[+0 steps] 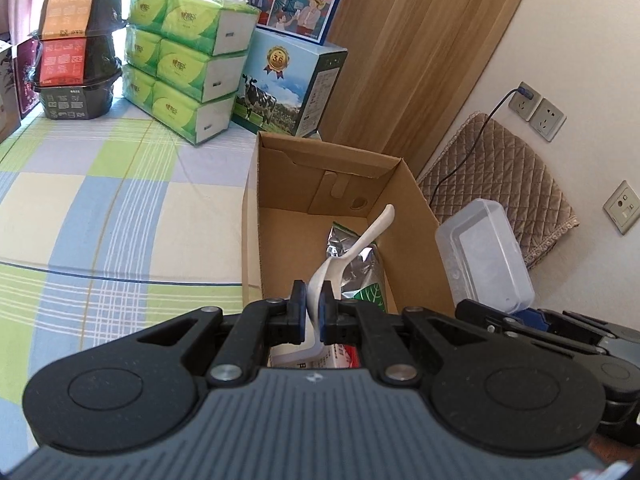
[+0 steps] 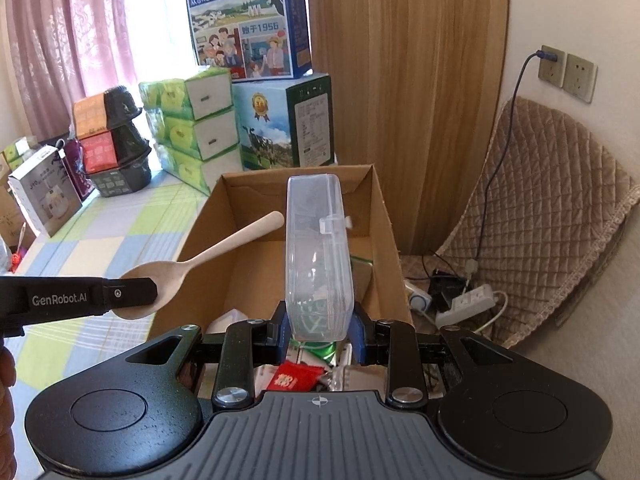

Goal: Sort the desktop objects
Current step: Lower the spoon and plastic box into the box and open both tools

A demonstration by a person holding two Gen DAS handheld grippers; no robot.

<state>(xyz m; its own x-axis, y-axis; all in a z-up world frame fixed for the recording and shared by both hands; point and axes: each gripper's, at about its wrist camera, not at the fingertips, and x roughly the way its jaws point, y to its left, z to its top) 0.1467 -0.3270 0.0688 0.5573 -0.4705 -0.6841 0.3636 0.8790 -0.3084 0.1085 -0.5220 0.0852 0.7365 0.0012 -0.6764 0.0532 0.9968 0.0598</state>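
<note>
My left gripper point(image 1: 314, 298) is shut on the bowl of a pale spoon point(image 1: 360, 244), whose handle points up over an open cardboard box point(image 1: 416, 216). In the right wrist view the same spoon point(image 2: 224, 248) juts from the left gripper's finger point(image 2: 120, 294), left of the box point(image 2: 384, 220). My right gripper point(image 2: 320, 330) is shut on a clear plastic case point(image 2: 318, 256), held upright above the box. The case point(image 1: 484, 256) also shows at the box's right side in the left wrist view. A silver foil packet point(image 1: 360, 272) lies inside the box.
Green tissue packs point(image 1: 180, 64), stacked black bowls point(image 1: 76, 60) and milk cartons point(image 1: 288, 84) line the back of the checked tablecloth point(image 1: 100, 200). A red packet point(image 2: 294, 378) lies low in the box. A quilted cushion point(image 2: 552, 208), wall sockets point(image 2: 566, 72) and a power strip point(image 2: 464, 304) sit to the right.
</note>
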